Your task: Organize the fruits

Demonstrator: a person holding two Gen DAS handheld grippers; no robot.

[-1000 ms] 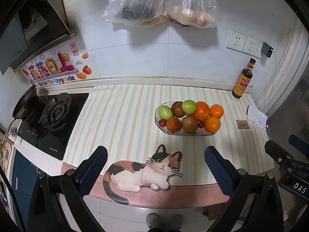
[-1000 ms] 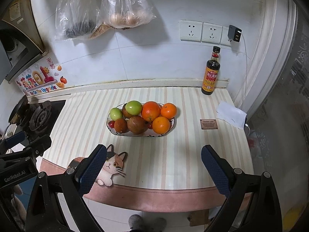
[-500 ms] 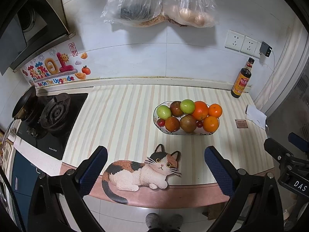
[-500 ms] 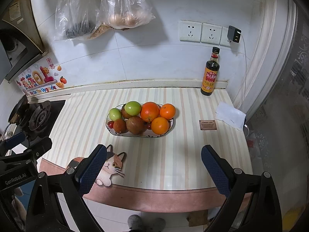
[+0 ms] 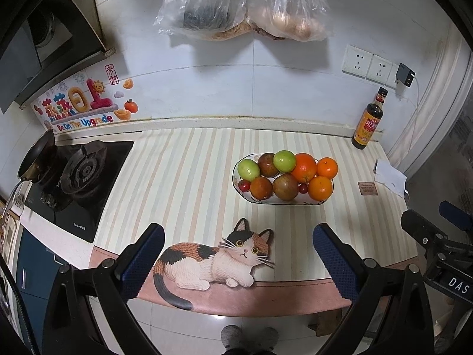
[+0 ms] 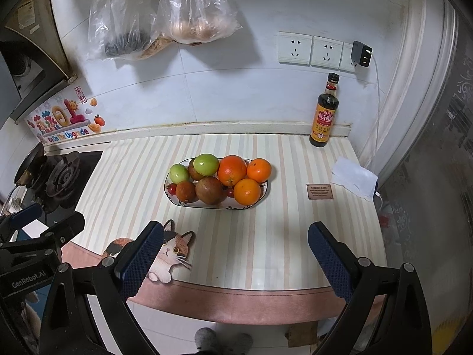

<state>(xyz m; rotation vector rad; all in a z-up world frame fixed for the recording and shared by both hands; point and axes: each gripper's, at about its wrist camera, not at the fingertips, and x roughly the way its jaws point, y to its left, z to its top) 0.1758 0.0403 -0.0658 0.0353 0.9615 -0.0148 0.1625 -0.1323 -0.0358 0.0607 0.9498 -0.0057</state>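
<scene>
An oval white plate [image 5: 282, 201] [image 6: 260, 198] sits mid-counter, piled with fruit: oranges [image 5: 304, 167] [image 6: 232, 170], green fruits [image 5: 284, 161] [image 6: 206, 164], brown-red fruits [image 5: 285, 186] [image 6: 210, 190] and small red ones [image 5: 244, 185]. My left gripper [image 5: 238, 254] is open and empty, held back over the counter's front edge. My right gripper [image 6: 235, 254] is open and empty, also near the front edge. Each gripper shows at the edge of the other's view.
A cat-shaped mat [image 5: 218, 259] [image 6: 170, 251] lies at the counter's front. A gas stove [image 5: 79, 174] with a pan [image 5: 38, 153] is at left. A dark sauce bottle [image 6: 324, 115] stands at back right, with a white cloth [image 6: 354, 177] and a small card [image 6: 320, 191] nearby. Plastic bags [image 5: 242, 9] hang on the wall.
Both grippers have drifted slightly; the plate sits a little further away in both views. Nothing was grasped or released.
</scene>
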